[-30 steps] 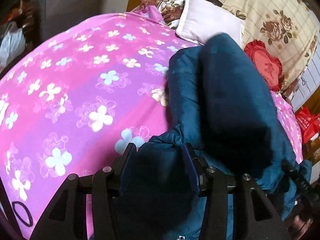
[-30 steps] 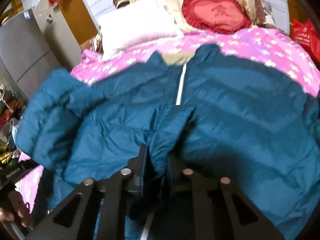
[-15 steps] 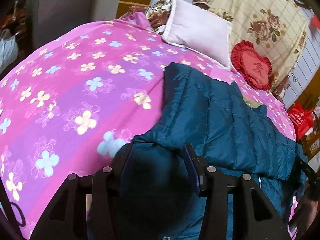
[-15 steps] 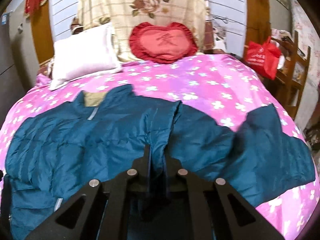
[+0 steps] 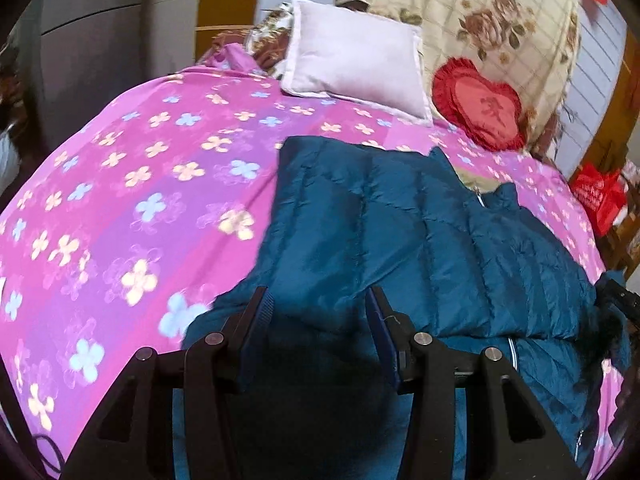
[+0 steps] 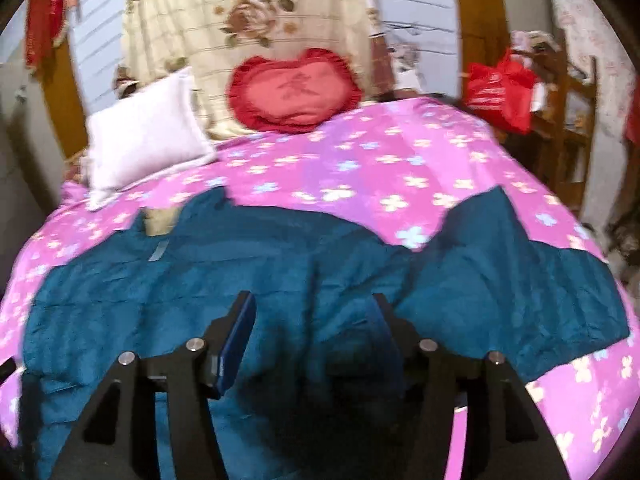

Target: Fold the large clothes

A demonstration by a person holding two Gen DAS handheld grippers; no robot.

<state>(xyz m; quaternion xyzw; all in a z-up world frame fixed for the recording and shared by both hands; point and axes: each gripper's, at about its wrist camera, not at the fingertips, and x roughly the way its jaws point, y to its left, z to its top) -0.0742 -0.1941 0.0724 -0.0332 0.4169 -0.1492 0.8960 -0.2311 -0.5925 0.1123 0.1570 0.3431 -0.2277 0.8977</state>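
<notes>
Since a second ago, the left sleeve that stood bunched up in front of our left claw point(image 5: 316, 316) has come down flat across the chest of the teal quilted puffer jacket point(image 5: 420, 232), and our right claw point(image 6: 312, 324), then pinched tight on a fold of that jacket, is now opening with the fabric lying loose between its fingers. We see the jacket spread front-up on the bed's pink and purple flowered cover point(image 5: 132, 184), its collar towards the headboard and its zip running down the middle. From the right wrist view, the other sleeve point(image 6: 516, 280) lies stretched out flat to the right. Our left claw stands partly apart with a dark fold of jacket between its fingers; whether the pads truly press on the cloth we cannot tell, as that part is in shadow. Beyond the collar lie a white square pillow point(image 5: 356, 60) and a red heart-shaped frilled cushion point(image 6: 294, 90), both against a cream rose-printed quilt point(image 6: 248, 12). A red plastic bag point(image 6: 500, 88) hangs beside the bed on the right.
</notes>
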